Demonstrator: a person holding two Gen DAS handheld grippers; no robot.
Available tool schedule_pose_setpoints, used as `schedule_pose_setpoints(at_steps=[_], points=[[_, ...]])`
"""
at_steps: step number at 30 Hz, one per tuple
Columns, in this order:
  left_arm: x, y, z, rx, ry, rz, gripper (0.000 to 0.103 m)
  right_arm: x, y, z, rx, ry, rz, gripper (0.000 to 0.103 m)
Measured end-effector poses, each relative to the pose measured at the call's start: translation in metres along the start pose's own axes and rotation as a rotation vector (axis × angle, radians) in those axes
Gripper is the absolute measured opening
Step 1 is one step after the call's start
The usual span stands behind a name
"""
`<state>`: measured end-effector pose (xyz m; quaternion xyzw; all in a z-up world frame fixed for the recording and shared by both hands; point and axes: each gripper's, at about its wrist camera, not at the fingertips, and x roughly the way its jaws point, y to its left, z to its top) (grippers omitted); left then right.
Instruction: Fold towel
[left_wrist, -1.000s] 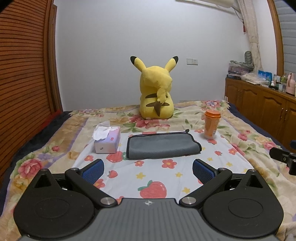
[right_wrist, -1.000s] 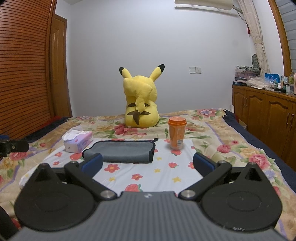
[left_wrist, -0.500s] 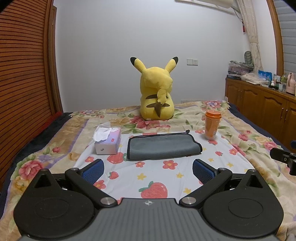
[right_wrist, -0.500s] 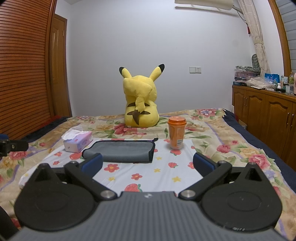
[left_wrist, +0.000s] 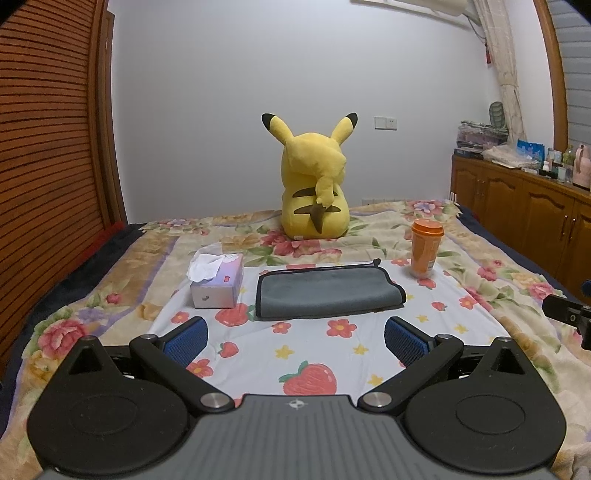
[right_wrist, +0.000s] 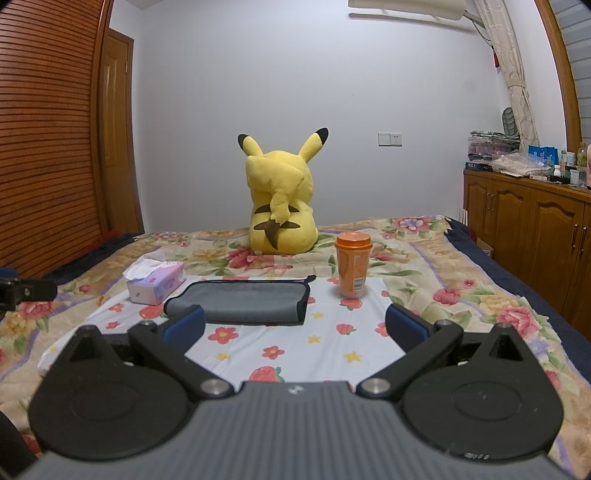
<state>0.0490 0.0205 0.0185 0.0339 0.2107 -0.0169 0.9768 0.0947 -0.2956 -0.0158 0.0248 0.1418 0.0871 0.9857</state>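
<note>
A grey towel with dark edging (left_wrist: 327, 291) lies folded flat on a white flower-print cloth (left_wrist: 317, 354) on the bed. It also shows in the right wrist view (right_wrist: 240, 301). My left gripper (left_wrist: 295, 341) is open and empty, held short of the towel's near edge. My right gripper (right_wrist: 293, 326) is open and empty, also short of the towel, with its left fingertip (right_wrist: 184, 325) overlapping the towel's near left corner in view. Part of the right gripper shows at the right edge of the left wrist view (left_wrist: 569, 317).
A tissue box (left_wrist: 218, 282) stands left of the towel and an orange cup (left_wrist: 424, 253) right of it. A yellow plush toy (left_wrist: 314, 199) sits behind. A wooden cabinet (left_wrist: 528, 214) runs along the right, and a slatted wooden wall (left_wrist: 48, 166) along the left.
The left wrist view has shifted slightly, with the towel a little lower in frame. The towel and the right gripper have not moved.
</note>
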Motion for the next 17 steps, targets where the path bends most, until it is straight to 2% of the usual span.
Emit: schedule_pose_setpoints(at_steps=[17], points=[[0.0004, -0.0018, 0.0000, 0.011, 0.000, 0.004, 0.103, 0.0003, 0.0007, 0.0003, 0.000, 0.001, 0.000, 0.103]])
